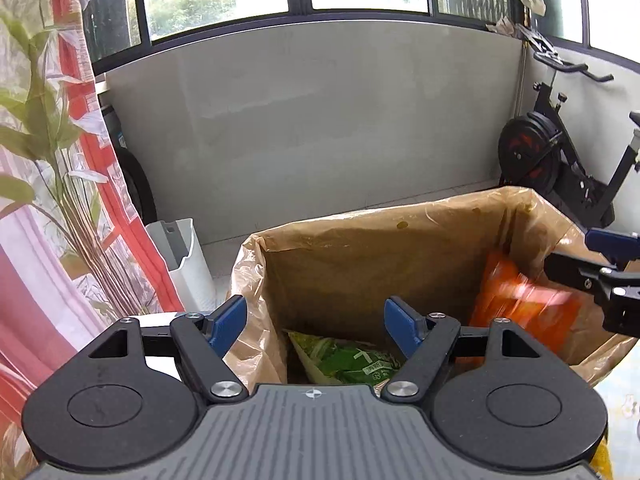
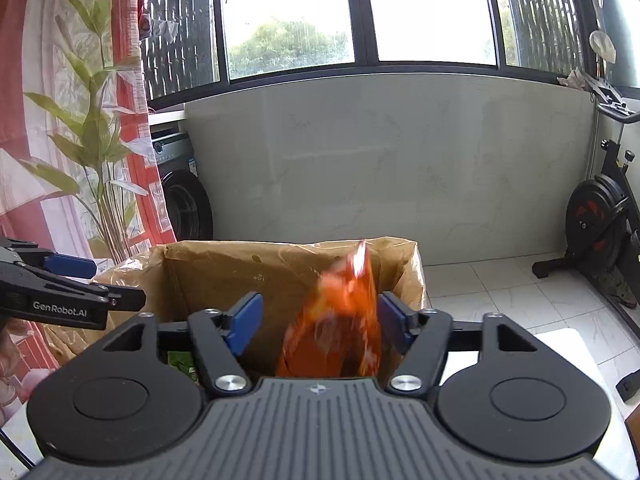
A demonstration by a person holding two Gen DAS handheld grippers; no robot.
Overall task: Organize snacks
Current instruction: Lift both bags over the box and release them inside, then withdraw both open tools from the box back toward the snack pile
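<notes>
A cardboard box lined with brown plastic (image 1: 360, 264) (image 2: 240, 272) stands open in front of both grippers. A green snack bag (image 1: 348, 364) (image 2: 180, 360) lies at its bottom. My left gripper (image 1: 316, 316) hangs open over the box's near left part, nothing between its blue pads. An orange snack bag (image 2: 336, 320) (image 1: 520, 304), blurred, stands tilted inside the box's right side. It sits between the spread jaws of my right gripper (image 2: 320, 312), and the pads do not press on it. In each wrist view the other gripper shows at the edge: the right gripper (image 1: 608, 276) and the left gripper (image 2: 80, 292).
A red and white curtain (image 1: 60, 240) and a leafy plant (image 2: 92, 128) stand at the left. A white bin (image 1: 184, 260) and a washing machine (image 2: 184, 200) sit behind them. An exercise bike (image 2: 600, 220) stands on the tiled floor at the right, under the windows.
</notes>
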